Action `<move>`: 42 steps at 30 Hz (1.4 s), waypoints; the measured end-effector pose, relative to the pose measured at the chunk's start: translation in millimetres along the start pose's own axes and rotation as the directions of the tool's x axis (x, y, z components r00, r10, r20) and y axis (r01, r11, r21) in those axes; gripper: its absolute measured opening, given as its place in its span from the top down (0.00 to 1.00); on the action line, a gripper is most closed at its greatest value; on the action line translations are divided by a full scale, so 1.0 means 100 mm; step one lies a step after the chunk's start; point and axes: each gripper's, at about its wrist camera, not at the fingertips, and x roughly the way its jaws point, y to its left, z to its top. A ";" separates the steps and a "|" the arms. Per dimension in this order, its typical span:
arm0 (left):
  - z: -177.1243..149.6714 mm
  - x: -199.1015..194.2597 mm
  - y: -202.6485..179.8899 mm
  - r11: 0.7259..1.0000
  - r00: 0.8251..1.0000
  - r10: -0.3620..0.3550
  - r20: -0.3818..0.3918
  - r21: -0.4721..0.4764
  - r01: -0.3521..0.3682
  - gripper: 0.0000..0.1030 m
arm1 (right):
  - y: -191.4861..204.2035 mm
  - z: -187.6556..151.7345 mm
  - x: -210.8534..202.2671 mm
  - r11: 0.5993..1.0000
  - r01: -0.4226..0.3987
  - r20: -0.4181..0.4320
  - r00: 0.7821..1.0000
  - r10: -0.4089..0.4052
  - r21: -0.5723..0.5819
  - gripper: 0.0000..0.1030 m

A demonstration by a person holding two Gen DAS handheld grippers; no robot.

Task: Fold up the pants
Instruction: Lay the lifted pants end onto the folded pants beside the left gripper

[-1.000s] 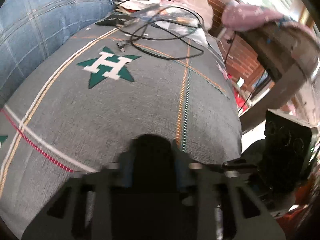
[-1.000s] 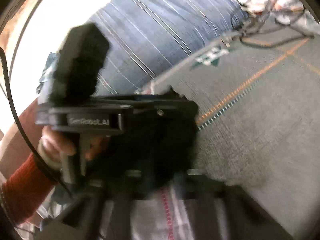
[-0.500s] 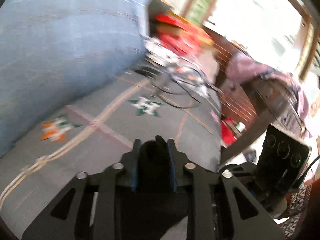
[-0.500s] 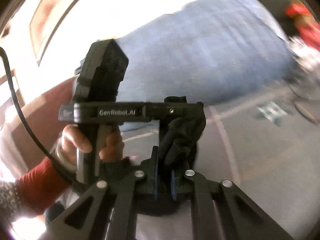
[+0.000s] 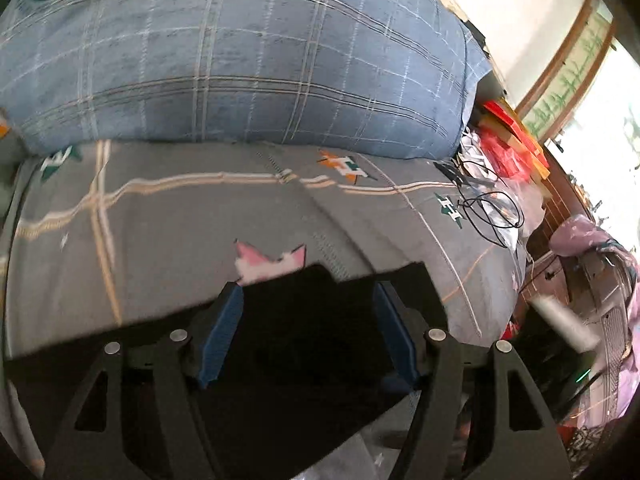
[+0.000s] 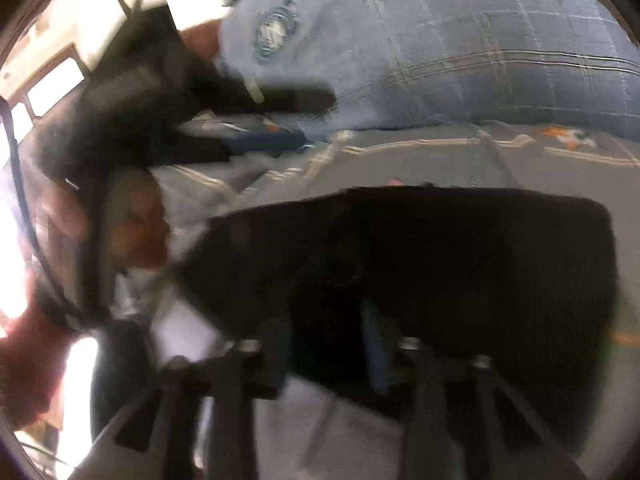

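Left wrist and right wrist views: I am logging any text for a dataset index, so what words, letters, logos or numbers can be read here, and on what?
"H": white letter inside the green star printed on the grey bedsheet.
Orange star on that sheet: letter too blurred to read.
Round teal emblem on the blue plaid pillow: lettering too blurred.
Nothing else is legible.

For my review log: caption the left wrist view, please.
Left gripper, open, over black pants lying on grey patterned bedsheet, blue plaid pillow behind.
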 end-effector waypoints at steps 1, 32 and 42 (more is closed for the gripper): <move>-0.06 -0.02 0.01 1.000 1.000 0.003 0.004 -0.009 -0.003 0.30 | 0.01 0.01 -0.17 1.000 -0.009 0.034 0.999 0.009 0.001 0.46; -0.59 0.28 -0.18 0.953 0.962 0.272 0.017 -0.145 -0.266 0.25 | -0.57 0.26 -0.36 0.962 0.271 0.045 0.961 -0.271 0.000 0.70; -0.87 -0.26 0.02 0.905 0.919 0.389 0.061 -0.210 -0.369 0.25 | -0.18 0.32 0.21 0.979 0.173 -0.032 0.984 -0.177 -0.106 0.71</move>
